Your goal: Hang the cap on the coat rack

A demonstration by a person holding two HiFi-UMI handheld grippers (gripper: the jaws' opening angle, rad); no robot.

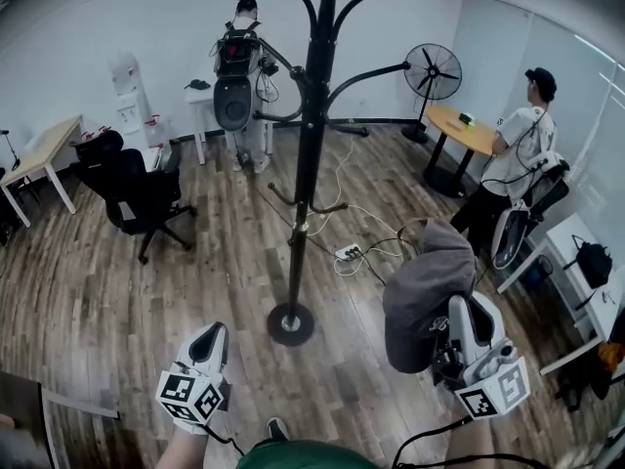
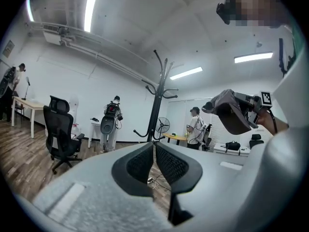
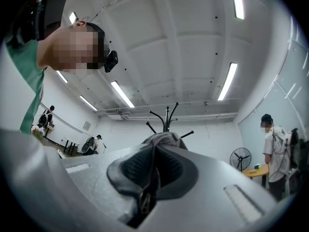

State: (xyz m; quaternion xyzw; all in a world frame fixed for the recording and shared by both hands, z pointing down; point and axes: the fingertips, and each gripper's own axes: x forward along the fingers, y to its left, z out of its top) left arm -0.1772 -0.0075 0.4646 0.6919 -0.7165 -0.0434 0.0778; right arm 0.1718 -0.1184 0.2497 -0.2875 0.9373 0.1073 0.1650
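A tall black coat rack point(image 1: 309, 154) stands on a round base in the middle of the wooden floor; its hooks point(image 3: 166, 117) show past the right gripper's jaws. My right gripper point(image 1: 451, 322) is shut on a grey cap point(image 1: 428, 291), held up to the right of the rack's pole and apart from it. The cap's fabric point(image 3: 161, 140) bulges above the closed jaws. The left gripper view shows the cap point(image 2: 231, 110) at upper right and the rack point(image 2: 158, 105) ahead. My left gripper point(image 1: 208, 345) is low at the left, jaws shut, holding nothing.
A black office chair point(image 1: 132, 189) stands left of the rack. A power strip and cables point(image 1: 350, 252) lie on the floor just right of the pole. A person with a backpack point(image 1: 239, 76) is at the back, another person point(image 1: 518, 154) by a round table at right, a fan point(image 1: 432, 71) behind.
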